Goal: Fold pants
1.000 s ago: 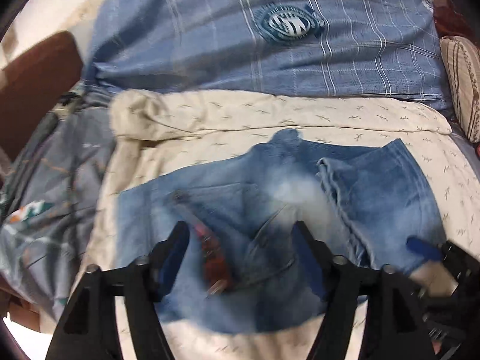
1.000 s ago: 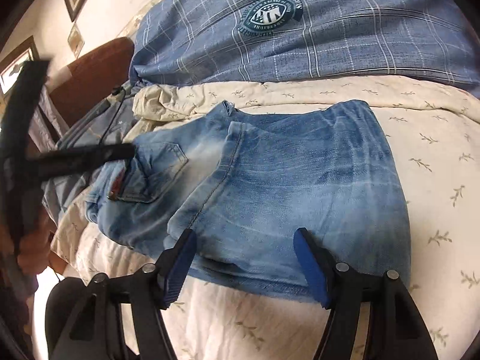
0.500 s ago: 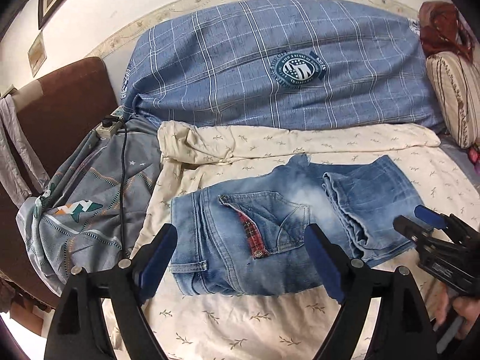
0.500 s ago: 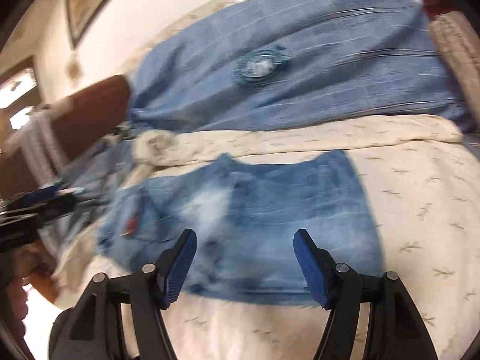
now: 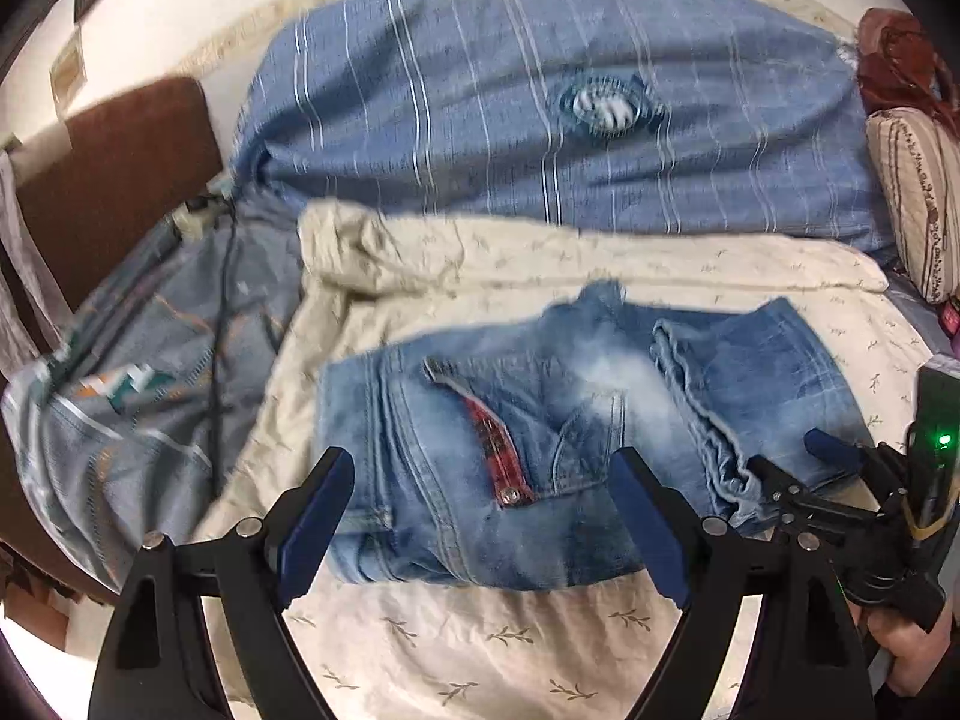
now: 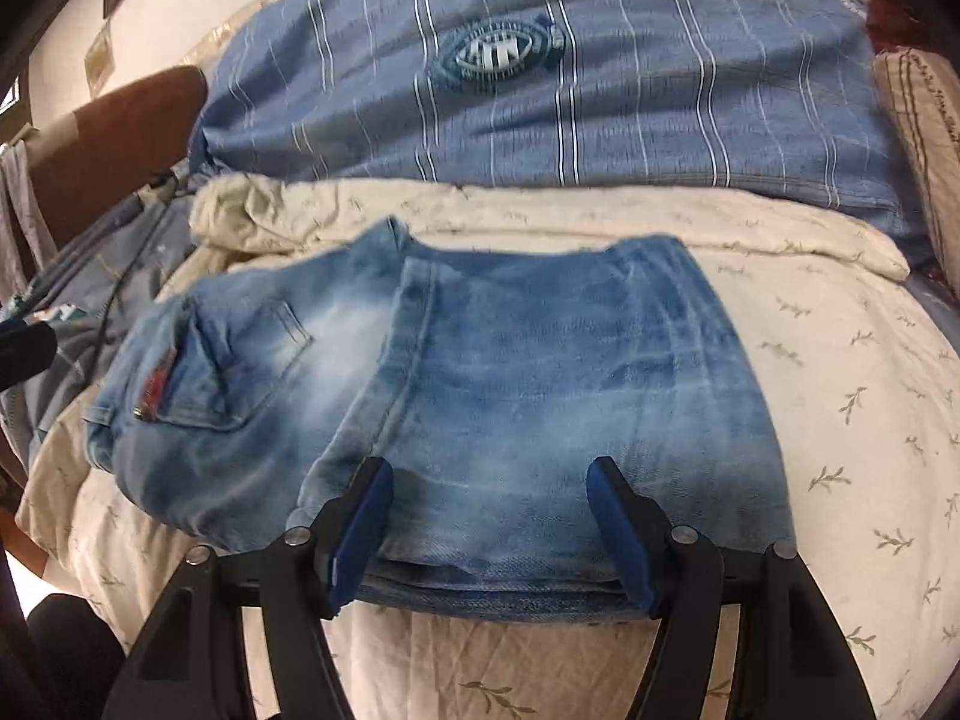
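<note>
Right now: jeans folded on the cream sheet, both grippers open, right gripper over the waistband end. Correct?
Not quite. The right gripper is over the folded leg end of the jeans, per the right wrist view; the left gripper has the waistband end. Both open, cream sheet correct.

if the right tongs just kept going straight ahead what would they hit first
Most likely the folded jeans: the open right tongs sit at the near folded edge, with denim directly ahead between the pads. Beyond lies the cream sheet. Whether they are above or level with the fabric is unclear.
</note>
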`<state>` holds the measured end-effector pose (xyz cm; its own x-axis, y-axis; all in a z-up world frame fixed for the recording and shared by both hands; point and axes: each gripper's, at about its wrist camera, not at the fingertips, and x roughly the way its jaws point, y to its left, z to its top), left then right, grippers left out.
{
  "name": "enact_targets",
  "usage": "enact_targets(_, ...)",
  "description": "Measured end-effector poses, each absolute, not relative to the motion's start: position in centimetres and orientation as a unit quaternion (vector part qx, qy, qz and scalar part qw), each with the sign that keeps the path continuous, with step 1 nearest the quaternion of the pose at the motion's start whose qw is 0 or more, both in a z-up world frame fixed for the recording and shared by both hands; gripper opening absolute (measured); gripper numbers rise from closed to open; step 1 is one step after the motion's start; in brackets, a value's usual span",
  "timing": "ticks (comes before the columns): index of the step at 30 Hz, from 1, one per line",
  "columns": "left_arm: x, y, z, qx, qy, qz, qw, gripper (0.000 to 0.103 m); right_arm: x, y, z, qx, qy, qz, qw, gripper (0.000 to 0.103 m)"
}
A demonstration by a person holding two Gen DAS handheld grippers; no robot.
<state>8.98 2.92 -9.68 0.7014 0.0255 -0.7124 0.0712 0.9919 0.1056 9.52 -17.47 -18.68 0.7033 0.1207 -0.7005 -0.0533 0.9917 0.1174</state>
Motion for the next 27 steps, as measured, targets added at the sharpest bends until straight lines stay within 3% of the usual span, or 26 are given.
enact_targets(11, 13.2, 3.7, -16.6, 0.015, 0.488, 0.011, 0.873, 0.087, 9.8, -17.3, -19.2, 0.020, 0.384, 0.058, 0.921, 0.071)
enact_targets(20, 14.0, 3.1, -18.3, 0.020, 0.493, 0.006, 0.870, 0.103, 9.9, -16.7, -19.4, -0.010, 0.385, 0.056, 0.921, 0.072)
enact_targets(27, 14.0, 3.2, -18.6, 0.014, 0.491, 0.000, 0.871, 0.103, 9.9, -16.4, -19.5, -0.023, 0.385, 0.056, 0.921, 0.072)
